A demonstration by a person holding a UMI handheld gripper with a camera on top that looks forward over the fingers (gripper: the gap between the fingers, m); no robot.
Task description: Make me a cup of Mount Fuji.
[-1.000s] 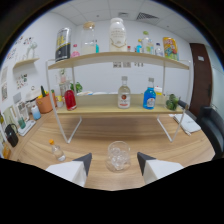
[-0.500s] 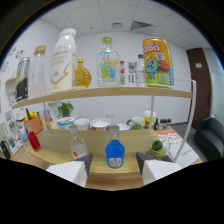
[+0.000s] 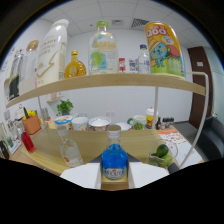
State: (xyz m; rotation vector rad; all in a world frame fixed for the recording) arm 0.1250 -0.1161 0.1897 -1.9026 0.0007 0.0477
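The hand-held gripper (image 3: pixel 115 176) points level at a two-tier wooden shelf (image 3: pixel 125 81), its two white fingers (image 3: pixel 80 176) spread apart with a blue bottle (image 3: pixel 114 159) standing between them on the lower board; a narrow gap shows at either side of the bottle, so the fingers sit about it rather than pressing on it. The bottle has a clear neck, a pale cap and a small label near its base. Just left of the fingers stands a clear glass bottle (image 3: pixel 69 150) with a pale cap, and to the right a glass holding limes (image 3: pixel 161 155). Farther left on the same board is a red bottle (image 3: pixel 27 142). Beyond the fingers, on a counter by the wall, sit several paper cups (image 3: pixel 80 123), an orange pot of utensils (image 3: pixel 31 123) and a small green plant (image 3: pixel 64 106). The upper board carries a tall white carton (image 3: pixel 51 52), a round yellow bottle (image 3: pixel 75 66), a large clear bottle with a green cap (image 3: pixel 103 48) and a big yellow can printed with a cartoon figure (image 3: pixel 165 48). A white metal frame (image 3: pixel 202 112) holds the shelf at its right end, with a dark door (image 3: pixel 207 82) behind it.
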